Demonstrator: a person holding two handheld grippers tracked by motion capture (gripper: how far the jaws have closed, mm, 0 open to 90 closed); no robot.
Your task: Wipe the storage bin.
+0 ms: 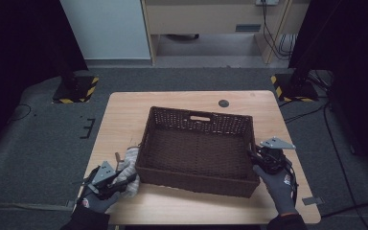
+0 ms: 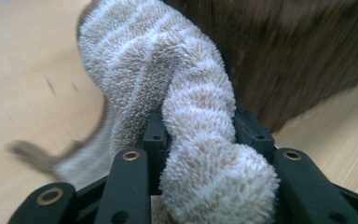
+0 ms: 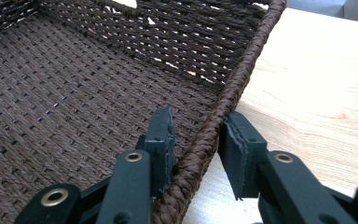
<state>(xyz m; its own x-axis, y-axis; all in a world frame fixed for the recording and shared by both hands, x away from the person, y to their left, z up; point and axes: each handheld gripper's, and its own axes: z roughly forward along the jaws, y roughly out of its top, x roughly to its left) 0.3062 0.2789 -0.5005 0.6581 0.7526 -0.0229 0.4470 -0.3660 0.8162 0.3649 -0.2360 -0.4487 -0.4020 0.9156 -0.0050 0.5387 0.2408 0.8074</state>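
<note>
A dark brown wicker basket (image 1: 199, 184) sits in the middle of the wooden table (image 1: 124, 110), with nothing in it. A beige-and-white striped towel (image 1: 130, 165) lies bunched against the basket's front left corner. My left gripper (image 1: 128, 181) is shut on it. In the left gripper view a thick fold of the towel (image 2: 144, 60) is squeezed between the left gripper's (image 2: 198, 126) jaws, with the basket wall (image 2: 298, 51) just behind. My right gripper (image 1: 255, 158) is on the basket's right side. In the right gripper view the right gripper (image 3: 198, 135) is clamped across the braided rim (image 3: 247, 60), one pad inside and one outside.
A small round black cap (image 1: 224, 103) sits in the tabletop behind the basket. Two stand bases with yellow-black stripes (image 1: 76, 88) (image 1: 294, 86) stand on the carpet beyond the table's far corners. Cables run over the floor at the right. Both hands are near the table's front edge.
</note>
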